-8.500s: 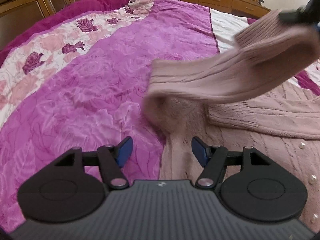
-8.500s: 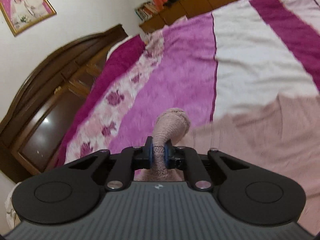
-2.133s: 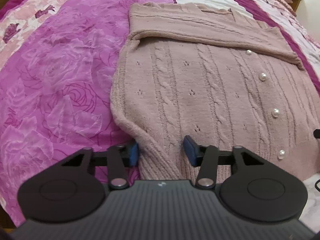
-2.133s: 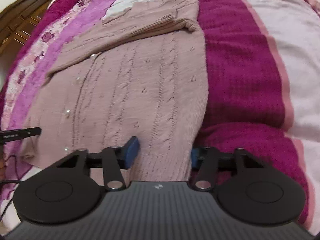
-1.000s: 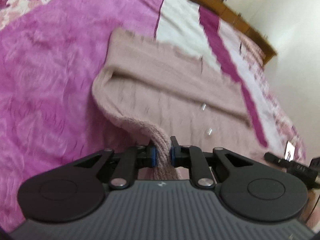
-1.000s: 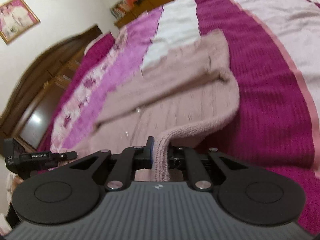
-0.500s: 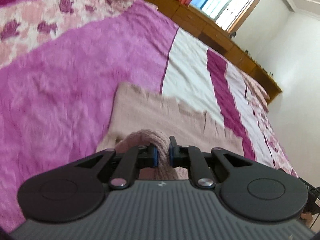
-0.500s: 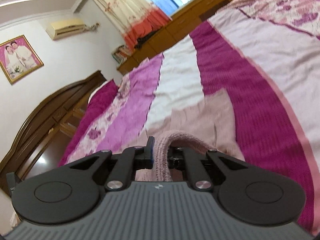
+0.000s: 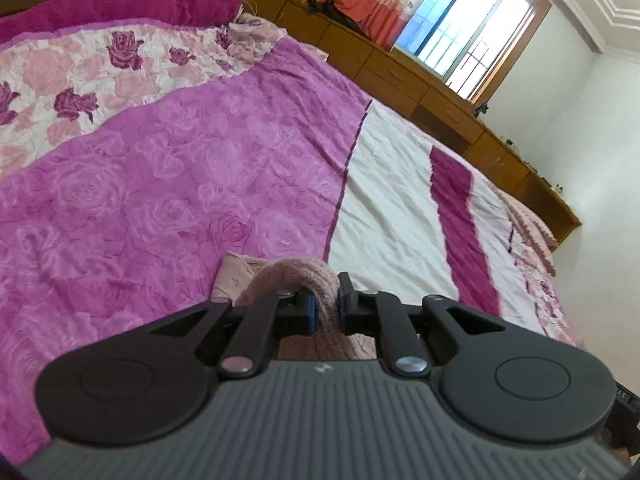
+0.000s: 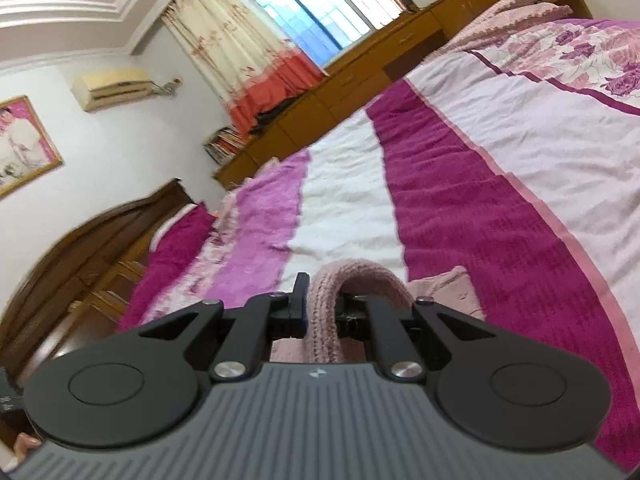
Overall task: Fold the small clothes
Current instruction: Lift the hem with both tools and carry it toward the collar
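Note:
A dusty-pink cable-knit cardigan (image 9: 288, 272) lies on the bed, and its ribbed hem arches up in a loop between the fingers of my left gripper (image 9: 325, 300), which is shut on it. Just past the fingers a small corner of the cardigan's far part (image 9: 232, 270) shows; the rest is hidden under the gripper body. In the right wrist view the other hem corner of the cardigan (image 10: 360, 276) loops up the same way, and my right gripper (image 10: 322, 312) is shut on it. A pink corner (image 10: 448, 284) peeks out to its right.
The bed's cover (image 9: 180, 184) runs in magenta rose, white and dark-pink stripes (image 10: 480, 216). A low wooden cabinet (image 9: 420, 88) lines the far side under a curtained window (image 10: 304, 8). A dark wooden headboard (image 10: 80, 256) stands at the left. A folded pink blanket (image 10: 512, 12) lies at the bed's far end.
Both grippers have lifted the cardigan's hem and carried it forward over the garment. A second ago most of the cardigan lay in view; now only its far corners show past the fingers.

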Motion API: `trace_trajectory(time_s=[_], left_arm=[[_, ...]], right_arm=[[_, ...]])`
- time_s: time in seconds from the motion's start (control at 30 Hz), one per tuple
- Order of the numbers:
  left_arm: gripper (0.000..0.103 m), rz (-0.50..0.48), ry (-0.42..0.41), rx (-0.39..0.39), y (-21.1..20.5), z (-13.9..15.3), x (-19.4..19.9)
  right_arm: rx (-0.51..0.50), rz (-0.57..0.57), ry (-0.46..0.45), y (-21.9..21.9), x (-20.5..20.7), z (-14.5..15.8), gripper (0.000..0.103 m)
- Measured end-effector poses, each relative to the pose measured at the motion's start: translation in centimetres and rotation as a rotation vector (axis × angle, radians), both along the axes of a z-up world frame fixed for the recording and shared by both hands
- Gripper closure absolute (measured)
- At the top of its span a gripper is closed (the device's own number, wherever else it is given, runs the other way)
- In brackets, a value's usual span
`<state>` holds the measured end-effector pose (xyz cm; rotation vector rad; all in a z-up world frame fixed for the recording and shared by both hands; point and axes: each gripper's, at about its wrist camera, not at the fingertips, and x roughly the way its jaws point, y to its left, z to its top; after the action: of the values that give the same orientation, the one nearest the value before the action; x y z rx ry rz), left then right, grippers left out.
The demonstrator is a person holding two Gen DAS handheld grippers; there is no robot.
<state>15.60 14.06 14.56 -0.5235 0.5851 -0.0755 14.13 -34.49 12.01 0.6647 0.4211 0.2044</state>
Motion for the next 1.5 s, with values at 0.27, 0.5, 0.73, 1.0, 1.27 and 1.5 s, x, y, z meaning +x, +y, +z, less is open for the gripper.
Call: trace_trajectory(time_s=[0.27,0.5,0.73,1.0,1.27,1.5], left_arm=[[0.091,0.024,0.094,0.121,-0.2,-5.9,4.6],[0.088,0.043,0.200,0.112,1.2,-10.8,5.8],[0.084,0.033,0.200,0.157,0.5,-10.4,5.5],[0.072,0.042,0.195,0.112,1.9,-9.0,3.0],[0.063,-0.032,0.198,0.091,1.1,-8.8,1.5],[0.070,-0.117,0.195,0.106,-0.7,-9.2,2.0]], right_arm=[[-0.043,-0.047,0.129,0.8,5.9,-6.0,0.095],[-0.071,-0.096,0.235,0.2,7.3,-11.3,0.094],[-0.012,-0.077,0.235,-0.8,6.5,-12.1,0.083],[-0.041,-0.041,0.221,-1.5,3.1,-9.3,0.067],[-0.082,0.048,0.246,-0.6,1.8,-9.0,0.065],[-0.096,0.062,0.256,0.1,2.3,-9.3,0.068]])
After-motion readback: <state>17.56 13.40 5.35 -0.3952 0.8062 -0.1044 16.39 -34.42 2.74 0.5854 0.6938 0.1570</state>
